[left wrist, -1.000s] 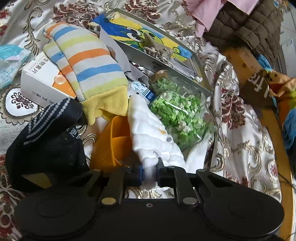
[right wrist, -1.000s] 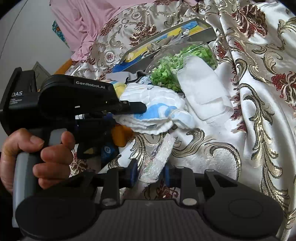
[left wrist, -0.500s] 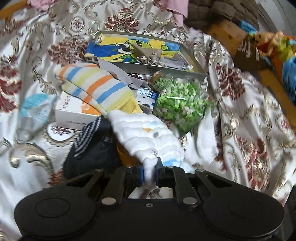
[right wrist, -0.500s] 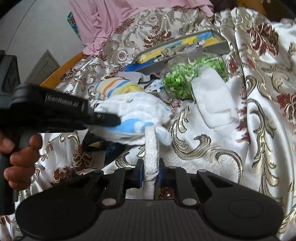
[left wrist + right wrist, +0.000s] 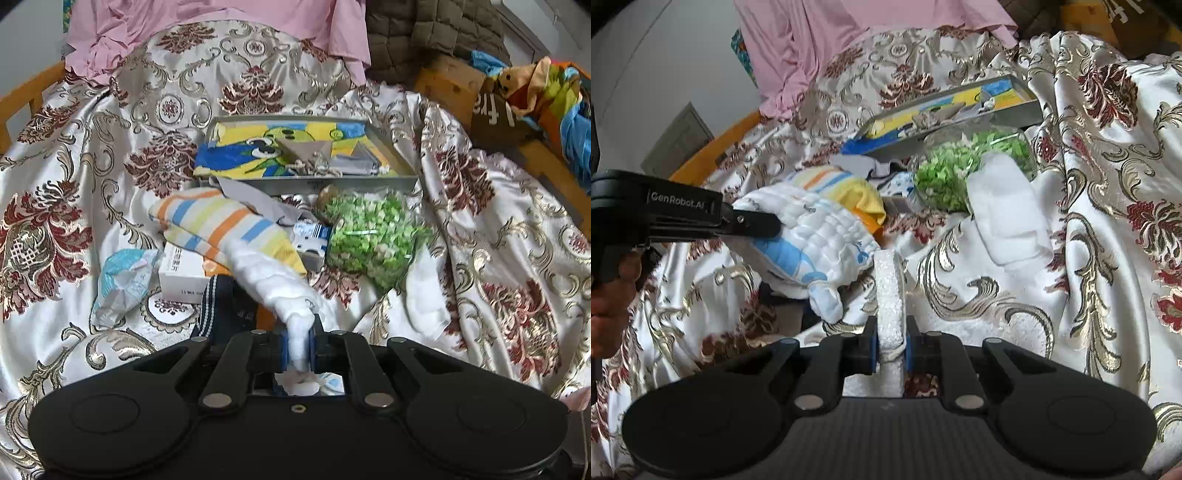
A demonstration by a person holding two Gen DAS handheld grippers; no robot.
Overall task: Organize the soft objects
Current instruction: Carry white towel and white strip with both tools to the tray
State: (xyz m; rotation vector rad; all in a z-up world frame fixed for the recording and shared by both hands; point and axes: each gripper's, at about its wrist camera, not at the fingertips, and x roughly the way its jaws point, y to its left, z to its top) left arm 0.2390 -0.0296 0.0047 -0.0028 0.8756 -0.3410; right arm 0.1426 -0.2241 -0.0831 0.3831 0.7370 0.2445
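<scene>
My left gripper (image 5: 297, 341) is shut on a white quilted cloth (image 5: 273, 284) with blue patches and holds it lifted above the pile; the cloth also shows in the right wrist view (image 5: 812, 240), hanging from the left gripper (image 5: 775, 226). My right gripper (image 5: 891, 349) is shut on a white terry towel (image 5: 888, 291), pulled up from the bedspread. A striped sock (image 5: 221, 225), a dark striped sock (image 5: 225, 310) and a folded white cloth (image 5: 1004, 210) lie in the pile.
A metal tray (image 5: 306, 181) with a cartoon sheet lies behind the pile. A jar of green bits (image 5: 373, 236), a white box (image 5: 184, 273) and a crumpled blue packet (image 5: 122, 280) lie on the brocade bedspread (image 5: 498, 258). A pink cloth (image 5: 207, 22) lies at the back.
Both grippers have risen and pulled back. The left has lifted the quilted cloth off the pile. The right gripper closed on the terry towel and has drawn it up.
</scene>
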